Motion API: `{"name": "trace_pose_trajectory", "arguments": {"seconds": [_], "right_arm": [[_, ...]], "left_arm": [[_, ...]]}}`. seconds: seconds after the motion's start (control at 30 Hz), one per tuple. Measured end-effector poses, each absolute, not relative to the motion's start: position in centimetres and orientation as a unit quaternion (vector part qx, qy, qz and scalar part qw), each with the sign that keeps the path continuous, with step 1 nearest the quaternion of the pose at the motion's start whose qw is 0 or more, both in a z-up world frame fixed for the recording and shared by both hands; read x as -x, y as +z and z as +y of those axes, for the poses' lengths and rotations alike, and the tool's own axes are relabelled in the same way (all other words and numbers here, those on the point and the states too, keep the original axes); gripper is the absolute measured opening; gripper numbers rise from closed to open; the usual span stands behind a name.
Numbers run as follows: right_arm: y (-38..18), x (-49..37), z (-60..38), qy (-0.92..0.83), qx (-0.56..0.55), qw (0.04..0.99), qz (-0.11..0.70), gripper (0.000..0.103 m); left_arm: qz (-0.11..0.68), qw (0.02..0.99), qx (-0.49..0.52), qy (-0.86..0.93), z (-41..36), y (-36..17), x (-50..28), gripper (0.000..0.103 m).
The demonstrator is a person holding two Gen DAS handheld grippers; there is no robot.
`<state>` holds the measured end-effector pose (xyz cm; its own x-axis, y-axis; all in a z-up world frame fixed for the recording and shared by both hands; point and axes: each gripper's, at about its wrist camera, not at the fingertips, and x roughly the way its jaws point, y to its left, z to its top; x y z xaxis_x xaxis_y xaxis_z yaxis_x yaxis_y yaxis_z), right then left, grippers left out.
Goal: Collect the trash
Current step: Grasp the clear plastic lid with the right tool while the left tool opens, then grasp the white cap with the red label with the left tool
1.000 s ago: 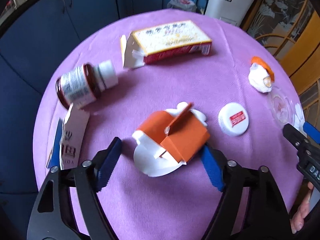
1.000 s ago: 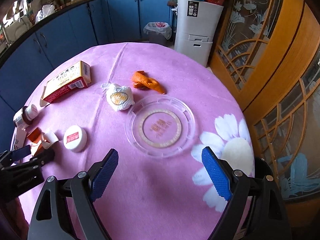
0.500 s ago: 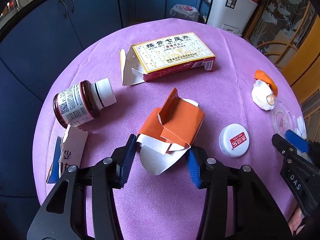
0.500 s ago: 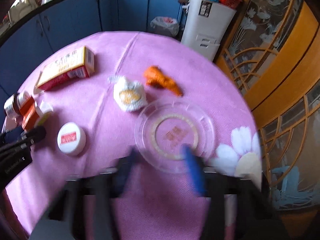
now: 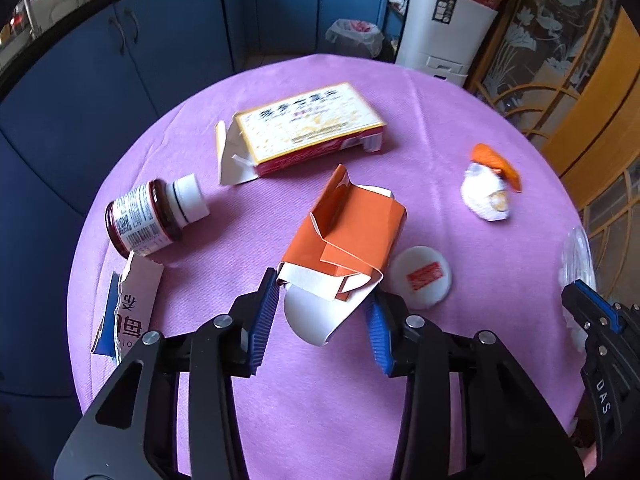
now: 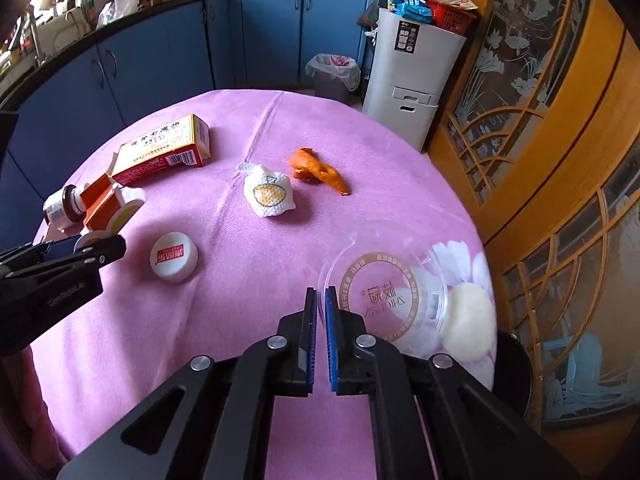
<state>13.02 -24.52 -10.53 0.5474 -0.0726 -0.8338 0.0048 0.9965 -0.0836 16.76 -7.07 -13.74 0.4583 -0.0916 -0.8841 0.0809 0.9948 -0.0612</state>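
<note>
Left gripper: the left gripper [image 5: 320, 312] had its blue-padded fingers [image 5: 262, 316] closed onto the crumpled orange-and-white cardboard carton [image 5: 344, 240], which stuck up and forward from between them above the cloth.
Right gripper: the right gripper [image 6: 321, 332] had its fingers almost together, pinching the near rim of the clear round plastic lid with gold print [image 6: 384, 288]; the lid was tilted, its near edge raised.
Table: a round table under a purple cloth [image 6: 224, 320] with a white flower print near the lid.
White jar cap: a small white round cap with a red label [image 5: 420, 276] lay on the cloth just beside the carton, to its right in the left wrist view.
Medicine box: a yellow-and-red cardboard medicine box [image 5: 308, 126] lay flat beyond the carton with one end flap open.
Bottle: a brown pill bottle with a white cap [image 5: 154, 216] lay on its side near the table's left edge.
Torn packet: a torn white-and-blue paper packet [image 5: 128, 308] lay just beside the bottle, at the cloth's edge.
Other scraps: a white crocheted pouch [image 6: 270, 194] and an orange peel-like scrap [image 6: 320, 170] lay close together mid-table.
Bin: a grey bin with a white liner [image 6: 334, 74] stood on the floor beyond the table.
</note>
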Motion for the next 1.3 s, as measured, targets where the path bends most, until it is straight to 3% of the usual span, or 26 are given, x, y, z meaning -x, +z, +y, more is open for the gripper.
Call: {"name": "trace_pose_trajectory", "arguments": {"seconds": [0.3,0.37,0.67,0.9,0.93,1.03,1.2,1.3], "right_arm": [[-9.2,-10.7,-27.0,-0.033,0.018,0.887,0.46,0.005],[-9.0,-10.2,-27.9,-0.038,0.011,0.889,0.456,0.005],[-8.2,-7.8,-32.8,-0.071,-0.018,0.894,0.441,0.005],[-8.6,-7.0,-34.4,-0.074,-0.033,0.895,0.44,0.005],[-8.7,-7.1,-34.4,-0.072,-0.034,0.894,0.441,0.005],[-9.0,-7.5,-33.9,-0.063,-0.033,0.893,0.444,0.005],[-9.7,-8.4,-32.8,-0.051,-0.032,0.89,0.451,0.005],[-10.1,-9.1,-32.2,-0.045,-0.031,0.887,0.458,0.005]], "left_arm": [[0.5,0.862,-0.022,-0.078,-10.9,-11.9,-15.6,0.039],[0.498,0.863,-0.029,-0.086,-12.0,-11.6,-15.5,0.032],[0.48,0.867,-0.055,-0.122,-17.5,-10.0,-14.7,0.03],[0.494,0.863,-0.004,-0.107,-15.9,-10.6,-16.6,0.032],[0.504,0.857,0.003,-0.108,-15.5,-10.9,-17.2,0.036],[0.515,0.852,0.047,-0.085,-13.1,-11.6,-17.7,0.095],[0.503,0.862,-0.002,-0.061,-12.4,-12.6,-16.4,0.095],[0.521,0.85,-0.011,-0.073,-13.0,-14.1,-17.0,0.071]]}}
